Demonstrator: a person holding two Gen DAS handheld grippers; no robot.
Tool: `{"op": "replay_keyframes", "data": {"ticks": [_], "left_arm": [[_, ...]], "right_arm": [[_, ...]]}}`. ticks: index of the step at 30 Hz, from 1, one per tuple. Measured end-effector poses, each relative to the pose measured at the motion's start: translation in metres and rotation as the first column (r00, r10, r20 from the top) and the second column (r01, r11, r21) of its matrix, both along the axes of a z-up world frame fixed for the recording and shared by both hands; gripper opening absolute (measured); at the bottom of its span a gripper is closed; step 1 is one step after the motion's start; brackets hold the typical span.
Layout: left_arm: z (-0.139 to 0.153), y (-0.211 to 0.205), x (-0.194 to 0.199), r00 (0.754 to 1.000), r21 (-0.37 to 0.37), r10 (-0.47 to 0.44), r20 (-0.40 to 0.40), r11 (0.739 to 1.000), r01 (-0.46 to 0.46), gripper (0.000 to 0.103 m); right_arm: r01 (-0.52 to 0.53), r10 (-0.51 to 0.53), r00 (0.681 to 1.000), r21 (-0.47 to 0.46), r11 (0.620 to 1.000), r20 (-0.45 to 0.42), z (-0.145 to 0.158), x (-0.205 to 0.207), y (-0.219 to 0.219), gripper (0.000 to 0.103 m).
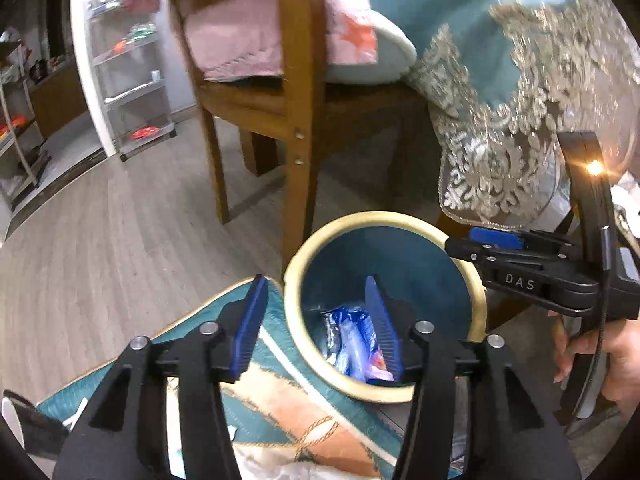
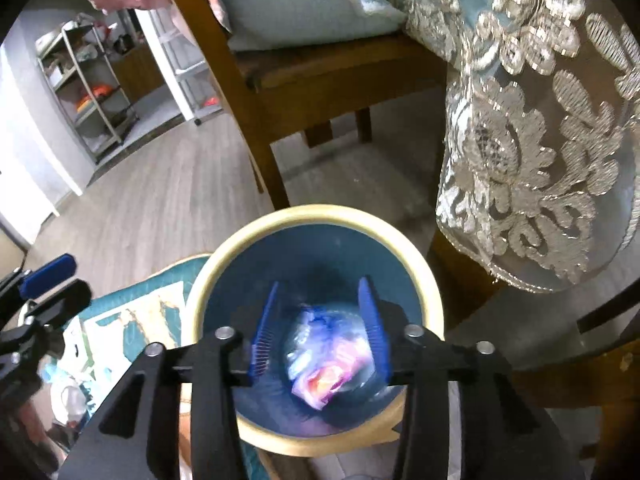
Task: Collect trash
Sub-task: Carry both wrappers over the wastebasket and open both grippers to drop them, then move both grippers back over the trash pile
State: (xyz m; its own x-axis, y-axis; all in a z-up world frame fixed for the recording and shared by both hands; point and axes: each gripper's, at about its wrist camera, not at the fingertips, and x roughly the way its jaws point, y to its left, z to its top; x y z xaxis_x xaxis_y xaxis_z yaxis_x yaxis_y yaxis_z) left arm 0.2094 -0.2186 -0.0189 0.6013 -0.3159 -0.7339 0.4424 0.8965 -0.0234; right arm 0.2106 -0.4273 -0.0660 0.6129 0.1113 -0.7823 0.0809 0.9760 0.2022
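A round teal bin with a cream rim (image 1: 308, 248) stands on the floor by the rug; it also shows in the right wrist view (image 2: 240, 240). Crumpled blue, white and pink wrappers (image 1: 348, 340) lie at its bottom, blurred in the right wrist view (image 2: 324, 364). My left gripper (image 1: 320, 328) is open and empty, its right finger over the bin's mouth, its left finger over the rug. My right gripper (image 2: 318, 336) is open directly above the bin, nothing between its pads. It also shows from the side in the left wrist view (image 1: 460, 244), over the bin's right rim.
A teal, orange and white patterned rug (image 1: 280, 400) lies left of the bin. A wooden chair (image 1: 296, 120) with cushions stands just behind it. A lace-edged teal tablecloth (image 1: 500, 120) hangs at right. Shelving racks (image 1: 128, 80) stand far left on grey wood floor.
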Motion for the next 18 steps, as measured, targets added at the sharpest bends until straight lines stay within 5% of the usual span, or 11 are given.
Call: {"op": "replay_keyframes", "data": {"ticks": [8,18], "left_arm": [[0.032,0.059,-0.038,0.995,-0.001,0.089,0.044,0.996,-0.089,0.083],[0.057,0.162,-0.104,0.965,-0.025,0.255,0.070,0.967,-0.253,0.095]], "right_arm": [[-0.042,0.042,0.998,0.004,0.999,0.055,0.026,-0.025,0.023,0.081],[-0.194,0.193,0.973,-0.002,0.981,0.127,0.056,-0.076,0.098,0.091]]}}
